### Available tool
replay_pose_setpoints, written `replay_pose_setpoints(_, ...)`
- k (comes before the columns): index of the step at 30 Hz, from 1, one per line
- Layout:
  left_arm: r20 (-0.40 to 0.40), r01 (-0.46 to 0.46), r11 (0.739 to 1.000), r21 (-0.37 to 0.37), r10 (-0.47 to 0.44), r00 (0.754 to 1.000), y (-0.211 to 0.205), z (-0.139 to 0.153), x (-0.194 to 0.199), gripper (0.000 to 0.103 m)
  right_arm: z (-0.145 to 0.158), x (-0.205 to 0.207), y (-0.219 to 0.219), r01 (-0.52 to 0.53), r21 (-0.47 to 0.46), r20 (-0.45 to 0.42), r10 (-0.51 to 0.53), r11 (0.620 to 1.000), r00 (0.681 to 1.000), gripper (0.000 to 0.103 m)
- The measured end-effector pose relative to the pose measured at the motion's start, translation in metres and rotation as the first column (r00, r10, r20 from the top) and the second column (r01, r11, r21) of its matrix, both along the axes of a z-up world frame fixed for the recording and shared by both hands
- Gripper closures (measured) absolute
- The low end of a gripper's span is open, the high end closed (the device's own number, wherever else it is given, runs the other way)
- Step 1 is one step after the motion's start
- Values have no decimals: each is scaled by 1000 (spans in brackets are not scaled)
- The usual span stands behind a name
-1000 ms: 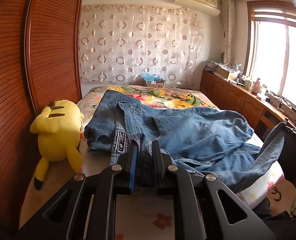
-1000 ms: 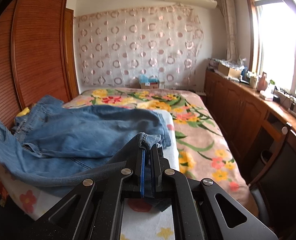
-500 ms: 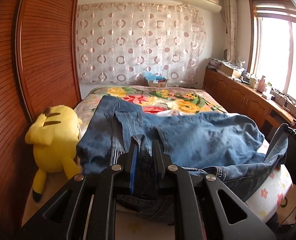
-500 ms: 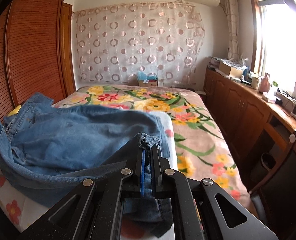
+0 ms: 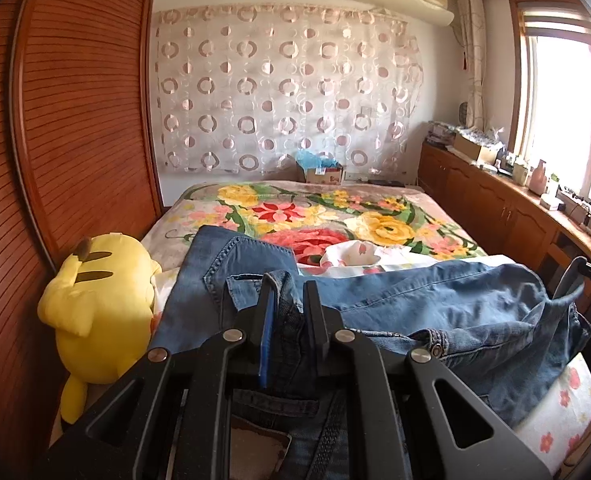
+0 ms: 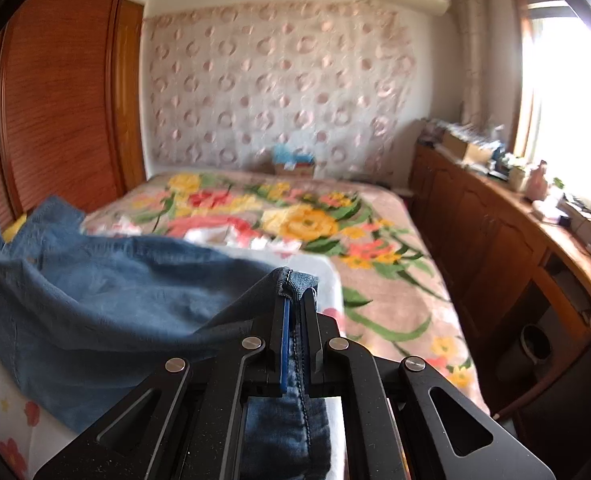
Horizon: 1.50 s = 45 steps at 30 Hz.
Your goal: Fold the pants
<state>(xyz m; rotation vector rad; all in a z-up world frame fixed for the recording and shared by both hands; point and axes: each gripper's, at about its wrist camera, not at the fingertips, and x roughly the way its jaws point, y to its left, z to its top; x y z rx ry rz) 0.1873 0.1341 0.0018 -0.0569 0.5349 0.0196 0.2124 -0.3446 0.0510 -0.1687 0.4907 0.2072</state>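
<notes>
The left tool (image 5: 288, 308) clamps bunched denim at lower centre; the right tool (image 6: 298, 312) pinches a hem. The jeans (image 5: 435, 304) sag between them across the bed's (image 5: 395, 204) near edge, beside a yellow plush (image 5: 99, 300) at left.

Pants (image 5: 435, 300) across near end of bed (image 5: 335, 208); plush toy (image 5: 99, 300) left, beside wardrobe (image 5: 75, 120); cabinets (image 5: 495, 208) right.
</notes>
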Motion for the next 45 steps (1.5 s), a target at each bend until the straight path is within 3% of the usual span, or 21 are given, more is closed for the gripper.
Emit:
replay_pose_setpoints(5, -73, -2, 1000, 8, 3, 997, -3, -30, 31, 88, -29, 35, 13, -12, -53, -102, 7, 999, 995, 99)
replay_pose_setpoints(11, -118, -3, 1000, 9, 4, 993, -2, -51, 49, 88, -40, 50, 15, 1, -28, -108, -4, 1000, 994, 99)
replay_pose_setpoints(15, -109, -2, 1000, 12, 3, 994, 0, -46, 51, 88, -28, 55, 14, 6, -41, -91, -10, 999, 996, 99)
replay_pose_setpoints(23, -23, -34, 999, 1, 34, 999, 12, -12, 58, 88, 3, 51, 14, 31, -42, 22, -30, 999, 999, 99)
replay_pose_setpoints(29, -4, -28, 999, 22, 28, 1000, 9, -1, 82, 88, 6, 65, 24, 46, -63, 56, -42, 997, 998, 99)
replay_pose_setpoints(35, -30, -36, 999, 34, 37, 999, 13, -7, 110, 88, -14, 99, 31, 62, -87, 20, -60, 994, 998, 99)
replay_pose_setpoints(42, -116, -23, 998, 50, 29, 993, 10, -26, 125, 88, -38, 124, 38, 51, -113, -79, -60, 992, 995, 99)
replay_pose_setpoints(45, -135, -28, 997, 71, 37, 990, 6, -28, 123, 81, -46, 126, 38, 51, -104, -103, -61, 993, 993, 99)
